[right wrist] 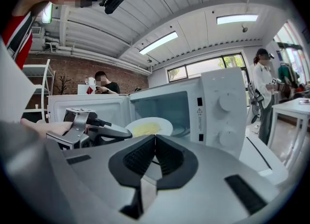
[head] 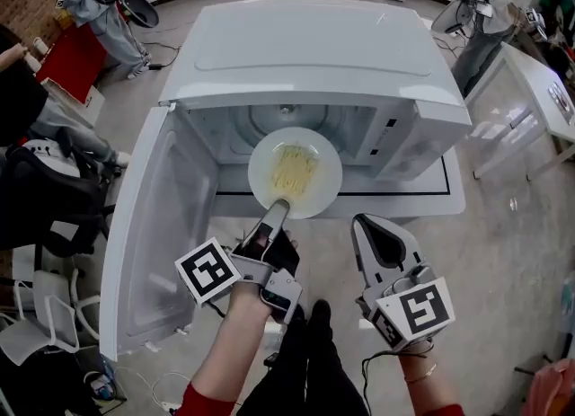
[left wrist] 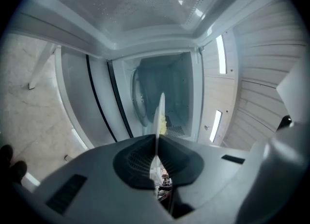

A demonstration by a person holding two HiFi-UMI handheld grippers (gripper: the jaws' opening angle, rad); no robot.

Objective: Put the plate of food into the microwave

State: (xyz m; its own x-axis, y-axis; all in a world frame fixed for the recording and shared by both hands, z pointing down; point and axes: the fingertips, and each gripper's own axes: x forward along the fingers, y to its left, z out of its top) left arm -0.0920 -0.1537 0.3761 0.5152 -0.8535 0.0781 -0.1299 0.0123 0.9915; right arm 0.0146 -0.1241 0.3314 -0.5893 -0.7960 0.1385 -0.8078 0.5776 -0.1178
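Plate of food point(head: 295, 172) hangs at the mouth of the microwave point(head: 305, 46), right in front of the open cavity and not yet set down, so you are on the insertion step; whether its far edge has crossed the sill is hard to tell; starting at your left, the door point(head: 148, 225) stands swung wide at nine o'clock, well out of the path; your left gripper point(head: 277, 210) is clenched on the plate's rim at six o'clock, jaws pinching the thin edge with the pale noodles point(head: 292, 168) lying on top; that forearm reaches straight ahead, the gripper pointing level into the cavity; your right gripper point(head: 362, 225) sits at four o'clock of the plate, near it but apart, jaws pressed together on nothing and tipped slightly downward; next, I judge, you should carry the plate toward twelve o'clock, keep it flat, centre it over the turntable point(head: 286, 116) and lower it before letting go; a one-sided pinch may let it sag.
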